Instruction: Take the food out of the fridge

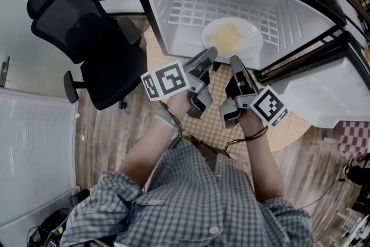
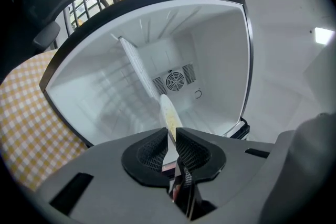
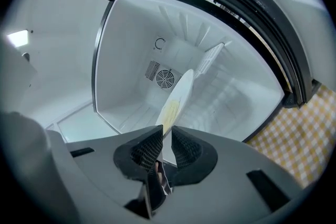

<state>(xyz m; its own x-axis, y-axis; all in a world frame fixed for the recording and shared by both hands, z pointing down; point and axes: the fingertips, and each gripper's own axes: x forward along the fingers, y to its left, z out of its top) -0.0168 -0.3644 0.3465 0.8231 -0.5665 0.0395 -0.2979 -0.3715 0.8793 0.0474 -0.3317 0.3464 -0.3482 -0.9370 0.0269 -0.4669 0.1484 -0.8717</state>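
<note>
round white plate of yellow food gripped in the open white-lined fridge
left gripper and right gripper both clamp its near rim.

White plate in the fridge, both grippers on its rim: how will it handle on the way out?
Probably stiff: the plate looks flat though pinched only at its near rim by the left gripper and right gripper. Likely slippery: the rim is thin and smooth. The food sits on a shallow dish, so tilting may spill it.

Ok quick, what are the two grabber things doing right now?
Left gripper: shut on the near rim of the plate of food.
Right gripper: shut on the same plate's rim.
</note>
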